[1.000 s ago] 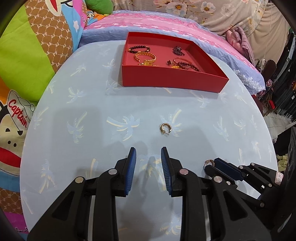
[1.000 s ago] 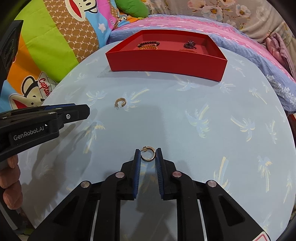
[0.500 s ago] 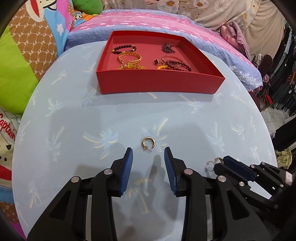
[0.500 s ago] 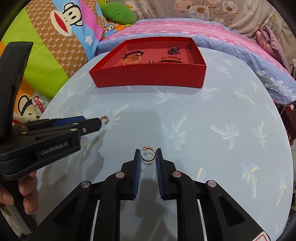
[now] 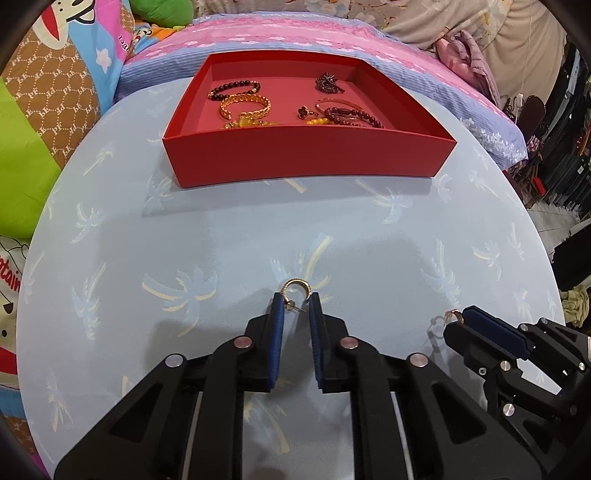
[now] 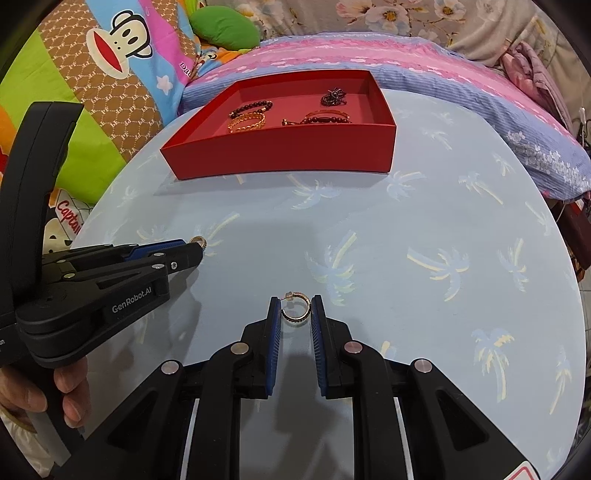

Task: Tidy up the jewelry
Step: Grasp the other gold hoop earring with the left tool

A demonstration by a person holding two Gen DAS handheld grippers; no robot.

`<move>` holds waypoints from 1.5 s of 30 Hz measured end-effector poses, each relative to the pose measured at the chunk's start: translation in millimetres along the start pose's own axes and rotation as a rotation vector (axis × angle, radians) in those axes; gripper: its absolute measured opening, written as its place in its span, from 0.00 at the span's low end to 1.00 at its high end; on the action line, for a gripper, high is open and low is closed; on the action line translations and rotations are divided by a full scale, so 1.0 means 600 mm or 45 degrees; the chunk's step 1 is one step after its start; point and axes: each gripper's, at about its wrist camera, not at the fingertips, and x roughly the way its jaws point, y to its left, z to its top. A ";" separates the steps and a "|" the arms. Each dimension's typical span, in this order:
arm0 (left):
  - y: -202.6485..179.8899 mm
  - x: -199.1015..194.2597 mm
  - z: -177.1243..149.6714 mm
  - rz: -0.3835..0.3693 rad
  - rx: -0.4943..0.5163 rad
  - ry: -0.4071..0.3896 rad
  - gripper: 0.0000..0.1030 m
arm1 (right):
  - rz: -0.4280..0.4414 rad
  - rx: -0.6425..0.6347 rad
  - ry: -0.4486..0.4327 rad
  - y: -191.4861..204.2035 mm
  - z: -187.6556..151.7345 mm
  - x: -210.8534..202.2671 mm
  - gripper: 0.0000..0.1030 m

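A red tray [image 5: 306, 155] with several bracelets and small pieces stands at the far side of the round blue table [image 5: 184, 240]; it also shows in the right wrist view [image 6: 280, 151]. My left gripper [image 5: 296, 302] has closed on a gold hoop earring [image 5: 295, 288] at its fingertips, low over the cloth. My right gripper [image 6: 295, 304] is shut on a second gold hoop earring [image 6: 297, 308] between its blue pads. The right gripper shows in the left wrist view [image 5: 465, 325] with its earring [image 5: 452, 315]. The left gripper shows in the right wrist view [image 6: 184, 251] with its earring [image 6: 199, 242].
The table carries a pale blue cloth with palm tree prints [image 6: 443, 258]. Behind it lies a bed with a pink and blue striped cover [image 5: 295, 33] and bright cartoon pillows [image 6: 110, 55]. Dark furniture stands at the right [image 5: 565, 177].
My left gripper moved forward to the loose gold earring and closed its fingers on it. My right gripper kept its earring and shifted slightly as both views turned toward the tray.
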 end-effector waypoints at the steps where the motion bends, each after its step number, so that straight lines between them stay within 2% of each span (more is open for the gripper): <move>1: 0.000 0.000 0.000 -0.001 0.001 -0.001 0.10 | 0.001 0.001 0.001 -0.001 0.000 0.001 0.15; 10: -0.009 -0.009 0.004 -0.007 0.024 -0.020 0.09 | 0.004 0.002 -0.006 0.000 0.001 -0.002 0.15; 12: -0.011 -0.013 0.006 -0.012 0.030 -0.023 0.02 | 0.006 0.001 -0.011 0.000 0.003 -0.005 0.15; 18: -0.010 -0.027 0.017 -0.021 0.026 -0.052 0.02 | 0.014 -0.001 -0.032 0.001 0.016 -0.011 0.15; 23: 0.004 -0.025 0.012 -0.032 -0.015 -0.036 0.04 | 0.012 0.008 -0.038 -0.002 0.019 -0.013 0.15; 24: 0.005 -0.024 0.010 -0.031 -0.016 -0.033 0.05 | 0.011 0.011 -0.036 -0.003 0.019 -0.012 0.15; 28: 0.001 -0.018 0.008 -0.034 -0.023 -0.022 0.29 | 0.012 0.017 -0.028 -0.004 0.017 -0.009 0.15; 29: -0.002 -0.016 0.009 -0.038 -0.022 -0.020 0.30 | 0.012 0.017 -0.027 -0.003 0.017 -0.009 0.15; 40: -0.024 0.009 0.012 -0.031 0.016 -0.001 0.30 | 0.006 0.034 -0.018 -0.012 0.014 -0.005 0.15; 45: -0.023 0.011 0.015 -0.025 0.018 -0.002 0.19 | 0.008 0.037 -0.012 -0.013 0.014 -0.001 0.15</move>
